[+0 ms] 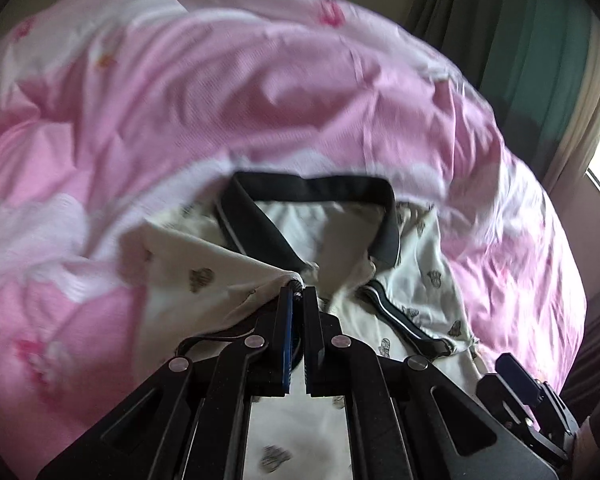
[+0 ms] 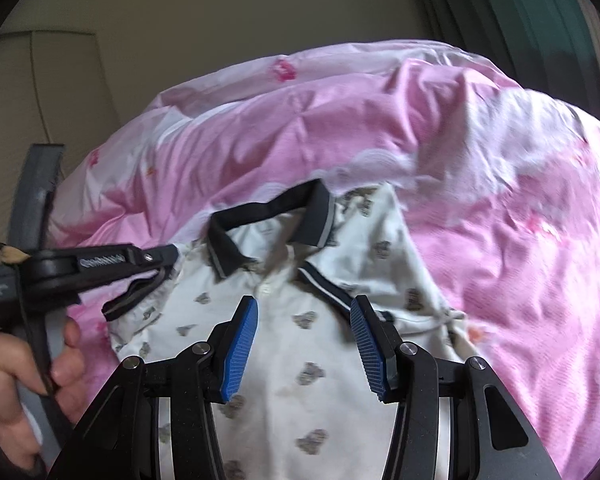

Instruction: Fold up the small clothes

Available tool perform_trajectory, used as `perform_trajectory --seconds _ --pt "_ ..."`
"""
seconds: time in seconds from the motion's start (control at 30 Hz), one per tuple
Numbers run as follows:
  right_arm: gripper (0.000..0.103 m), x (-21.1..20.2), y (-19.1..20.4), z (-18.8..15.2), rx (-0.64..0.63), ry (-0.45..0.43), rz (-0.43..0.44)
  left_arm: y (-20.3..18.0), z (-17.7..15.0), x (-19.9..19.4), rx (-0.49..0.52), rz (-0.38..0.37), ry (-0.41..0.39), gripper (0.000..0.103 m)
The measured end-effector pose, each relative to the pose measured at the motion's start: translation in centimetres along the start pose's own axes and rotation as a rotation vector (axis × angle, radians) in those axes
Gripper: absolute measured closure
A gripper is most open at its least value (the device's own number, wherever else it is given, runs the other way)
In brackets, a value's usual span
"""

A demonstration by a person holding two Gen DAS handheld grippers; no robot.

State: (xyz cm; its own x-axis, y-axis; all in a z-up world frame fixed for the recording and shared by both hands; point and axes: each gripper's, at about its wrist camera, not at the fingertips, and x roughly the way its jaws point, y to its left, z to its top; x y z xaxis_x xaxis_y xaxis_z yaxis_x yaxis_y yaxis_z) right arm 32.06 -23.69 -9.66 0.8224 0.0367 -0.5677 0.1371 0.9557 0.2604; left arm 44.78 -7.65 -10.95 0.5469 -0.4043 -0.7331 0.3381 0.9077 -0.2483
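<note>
Left tool (image 1: 299, 290) clamped on white polo shirt (image 2: 300, 344), right tool (image 2: 304, 312) apart above it, tool lettering blurred unreadable

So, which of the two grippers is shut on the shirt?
The left gripper: its jaws pinch the white shirt. The right gripper stands open above it.

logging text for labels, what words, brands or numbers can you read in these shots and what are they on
Nothing reads clearly.
Pale brand lettering on the side of the left gripper, right wrist view: blurred, unreadable.
Small white print on the black block at its rear: too small.
Grey printed motifs on the white polo shirt: pictures, not letters.
Pink quilt: no text seen.
</note>
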Motion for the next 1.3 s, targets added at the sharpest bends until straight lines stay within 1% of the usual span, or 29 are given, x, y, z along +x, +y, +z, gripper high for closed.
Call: perform_trajectory --seconds 0.1,0.13,0.17,0.2,0.23,0.3,0.37,0.47,0.57,0.6,0.63,0.73,0.87,0.93,1.0,1.17,1.2,1.27,1.3 --pt "0.053 0.5 -1.5 -0.3 0.03 0.018 -0.005 -0.9 -0.8 2.2 0.038 0.03 0.033 0.096" --pt "0.053 0.6 -2.0 -0.4 0.04 0.023 -0.006 -0.9 -1.0 2.7 0.048 0.03 0.042 0.096" --pt "0.053 0.7 -2.4 -0.5 0.052 0.027 -0.005 -0.9 -1.2 2.9 0.052 0.03 0.048 0.095" --pt "0.053 0.9 -2.8 -0.7 0.064 0.03 -0.002 -0.9 -1.4 3.0 0.059 0.032 0.051 0.092" --pt "0.053 0.9 -3.0 -0.8 0.07 0.032 -0.001 -1.0 -1.4 2.8 0.062 0.033 0.05 0.088" --pt "0.053 1.1 -3.3 -1.0 0.081 0.038 0.004 -1.1 -1.5 1.9 0.066 0.035 0.031 0.063" --pt "0.053 1.5 -3.2 -1.0 0.083 0.05 0.016 -0.9 -1.5 0.1 0.073 0.045 -0.007 0.058" --pt "0.053 1.7 -2.8 -1.2 0.073 0.057 0.031 0.2 -1.6 -2.5 0.068 0.072 -0.047 0.057" --pt "0.053 1.9 -1.9 -1.2 0.059 0.068 0.054 2.2 -2.6 -4.6 0.049 0.137 -0.075 0.055" --pt "0.053 1.9 -1.5 -1.1 0.049 0.071 0.065 3.1 -2.9 -5.1 0.03 0.155 -0.084 0.055" --pt "0.053 2.0 -0.7 -1.0 0.031 0.073 0.081 4.5 -3.6 -5.8 -0.02 0.158 -0.096 0.055" --pt "0.053 2.4 1.4 -0.9 -0.008 0.091 0.15 7.0 -5.3 -6.9 -0.117 0.121 -0.118 0.055" --pt "0.053 3.5 4.6 -0.9 -0.069 0.13 0.285 8.5 -6.6 -7.9 -0.11 0.116 -0.135 0.055" --pt "0.053 4.6 5.7 -1.0 -0.073 0.181 0.38 9.0 -6.7 -8.3 -0.114 0.089 -0.15 0.055" --pt "0.054 6.0 6.5 -0.9 -0.054 0.233 0.439 9.4 -6.8 -8.3 -0.108 0.061 -0.157 0.055" --pt "0.057 8.6 7.7 0.0 -0.018 0.314 0.457 10.3 -7.2 -8.4 -0.116 0.082 -0.155 0.055" --pt "0.061 9.1 7.9 0.0 -0.006 0.338 0.452 10.5 -7.2 -8.5 -0.119 0.084 -0.159 0.055" --pt "0.064 10.0 8.2 -0.1 0.014 0.383 0.44 10.9 -7.3 -8.8 -0.123 0.096 -0.166 0.055" --pt "0.07 10.5 8.4 -0.2 0.026 0.405 0.442 11.1 -7.4 -8.9 -0.127 0.104 -0.169 0.054"
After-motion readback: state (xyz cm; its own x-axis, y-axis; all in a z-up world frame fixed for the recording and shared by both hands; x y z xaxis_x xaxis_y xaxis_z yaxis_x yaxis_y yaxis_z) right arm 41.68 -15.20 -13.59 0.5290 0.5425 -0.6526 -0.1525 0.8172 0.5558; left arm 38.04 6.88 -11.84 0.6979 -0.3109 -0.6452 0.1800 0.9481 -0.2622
